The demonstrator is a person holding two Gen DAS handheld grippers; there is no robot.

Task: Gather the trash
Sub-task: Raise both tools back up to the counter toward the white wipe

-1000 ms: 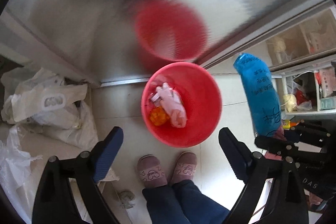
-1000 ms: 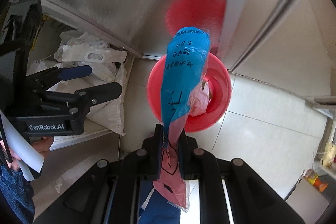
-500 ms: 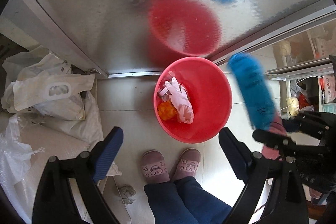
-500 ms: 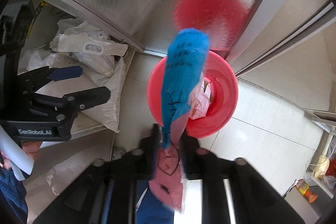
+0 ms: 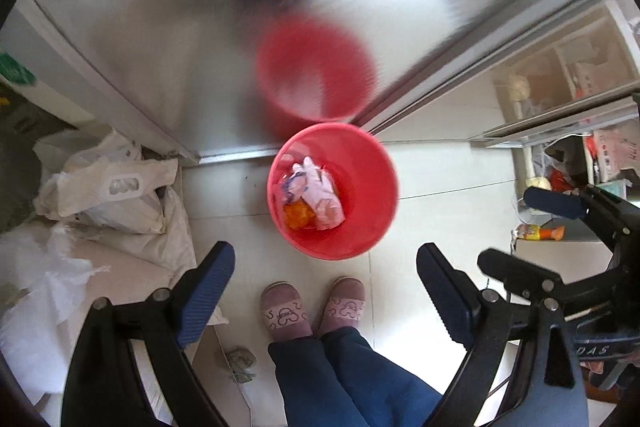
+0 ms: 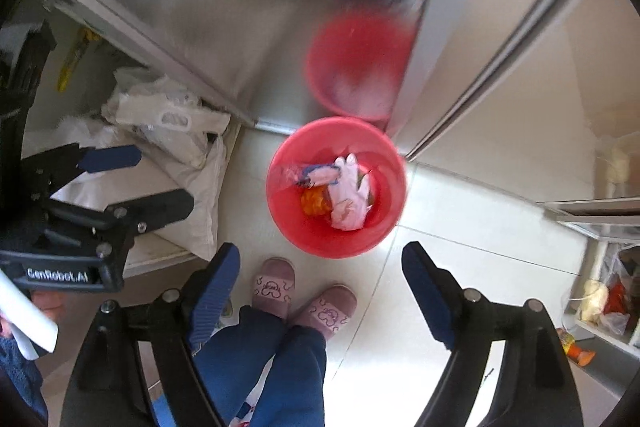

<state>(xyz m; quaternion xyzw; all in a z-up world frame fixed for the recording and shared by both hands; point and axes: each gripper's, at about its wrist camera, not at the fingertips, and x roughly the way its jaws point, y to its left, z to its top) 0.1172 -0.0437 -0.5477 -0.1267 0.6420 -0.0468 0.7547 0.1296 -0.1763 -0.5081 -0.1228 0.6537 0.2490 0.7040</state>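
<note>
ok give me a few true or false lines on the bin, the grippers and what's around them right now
1. The red bin holds white, orange and clear scraps. True.
2. The right gripper clamps a blue wrapper. False: its jaws are opening and nothing is between them.
3. The left gripper is open and holds nothing. True.
4. The bin lies tipped on its side. False: it stands upright on the tiled floor.
5. Two pink slippers stand just in front of the bin. True.
6. White bags are stuffed inside the bin. False: they lie piled on the floor to its left.
</note>
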